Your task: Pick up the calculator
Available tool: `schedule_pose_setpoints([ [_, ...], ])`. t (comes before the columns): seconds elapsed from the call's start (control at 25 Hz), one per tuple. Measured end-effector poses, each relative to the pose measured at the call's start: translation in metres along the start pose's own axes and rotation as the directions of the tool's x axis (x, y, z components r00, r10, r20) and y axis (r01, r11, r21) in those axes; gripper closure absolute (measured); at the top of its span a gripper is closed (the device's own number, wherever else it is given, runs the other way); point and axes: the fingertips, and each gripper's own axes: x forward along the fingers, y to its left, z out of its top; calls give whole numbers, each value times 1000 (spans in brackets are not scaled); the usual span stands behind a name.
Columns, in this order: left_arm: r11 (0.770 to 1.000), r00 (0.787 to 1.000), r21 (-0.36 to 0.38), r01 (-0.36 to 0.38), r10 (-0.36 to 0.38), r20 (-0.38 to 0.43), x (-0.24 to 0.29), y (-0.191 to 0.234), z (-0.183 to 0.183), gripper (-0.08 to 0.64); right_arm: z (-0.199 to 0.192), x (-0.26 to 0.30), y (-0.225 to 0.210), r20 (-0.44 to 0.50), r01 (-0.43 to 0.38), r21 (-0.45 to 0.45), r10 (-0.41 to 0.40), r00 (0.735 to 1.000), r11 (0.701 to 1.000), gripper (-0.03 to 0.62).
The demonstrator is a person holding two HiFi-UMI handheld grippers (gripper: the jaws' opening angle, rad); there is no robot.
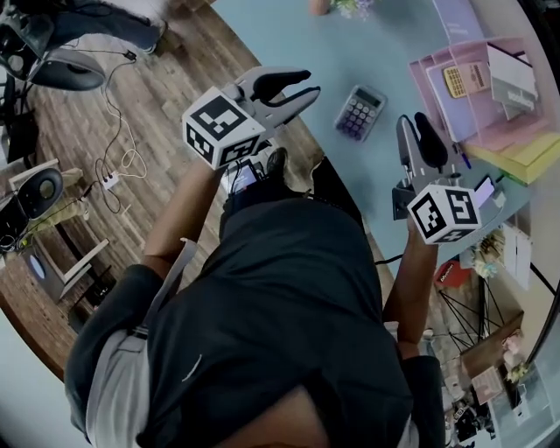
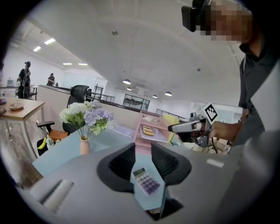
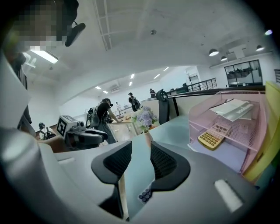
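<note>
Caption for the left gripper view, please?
The open left gripper frames the purple calculator lying on the blue table, flower vase at left.

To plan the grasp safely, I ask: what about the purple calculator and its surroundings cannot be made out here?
1. Purple calculator: the right gripper view shows only some keys; the right claw hides the rest.
2. Its key labels: too small in the head view and the left gripper view.
3. Flowers: cut off by the head view's top edge.
</note>
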Motion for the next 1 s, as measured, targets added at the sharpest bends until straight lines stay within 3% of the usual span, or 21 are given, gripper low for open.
schedule_pose_setpoints([
  [0.56, 987, 992, -158, 21, -40, -119, 77, 21, -62, 391, -66, 45, -67, -132, 15, 111, -1, 991, 994, 476],
  [1.0, 972, 965, -233, 39, -97, -242, 130, 27, -124, 391, -140, 77, -105, -274, 63, 212, -3, 962, 975, 474],
])
